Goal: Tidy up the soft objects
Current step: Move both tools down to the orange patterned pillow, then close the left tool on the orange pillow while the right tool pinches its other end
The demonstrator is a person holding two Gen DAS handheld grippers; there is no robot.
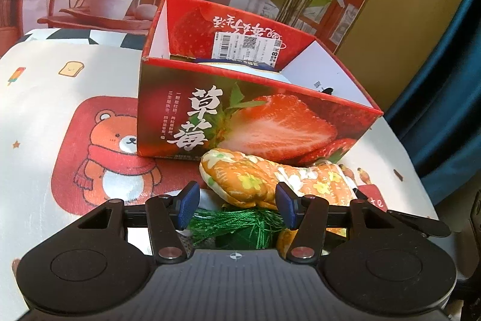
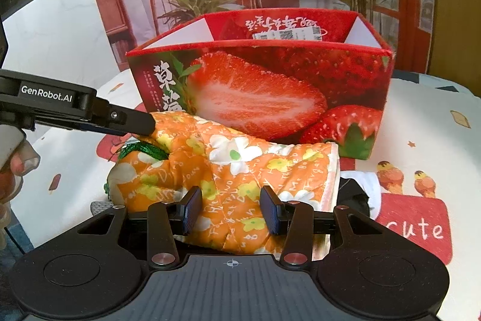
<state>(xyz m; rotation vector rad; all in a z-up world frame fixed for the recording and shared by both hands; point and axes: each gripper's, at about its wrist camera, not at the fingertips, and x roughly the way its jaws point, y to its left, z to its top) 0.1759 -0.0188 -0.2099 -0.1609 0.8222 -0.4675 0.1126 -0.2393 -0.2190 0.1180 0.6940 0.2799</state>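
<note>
Between the blue pads of the right tool point(image 2: 231, 211), a fold of the orange floral quilted mitt point(image 2: 240, 170) is seen; whether the pads press it cannot be told. The left tool point(image 1: 237, 205) stands with its jaws apart over the mitt's rounded end and a green tassel point(image 1: 237, 226), neither of which is clamped. From the right wrist view, one finger of the left tool is seen laid against the mitt's far end. The mitt lies on the desk point(image 2: 421, 140), just in front of the strawberry box point(image 1: 255, 116) and touching its front wall. It is judged light, soft and limp, likely to sag and unfold when lifted; a hold on the thick padded body or stitched hem is judged firmer than one on the tassel. "GenRobot.AI" is read on the left tool, "cute" on the desk cover, and large characters "草莓" on the box. A barcode label point(image 1: 246, 44) is stuck inside its rear wall.
</note>
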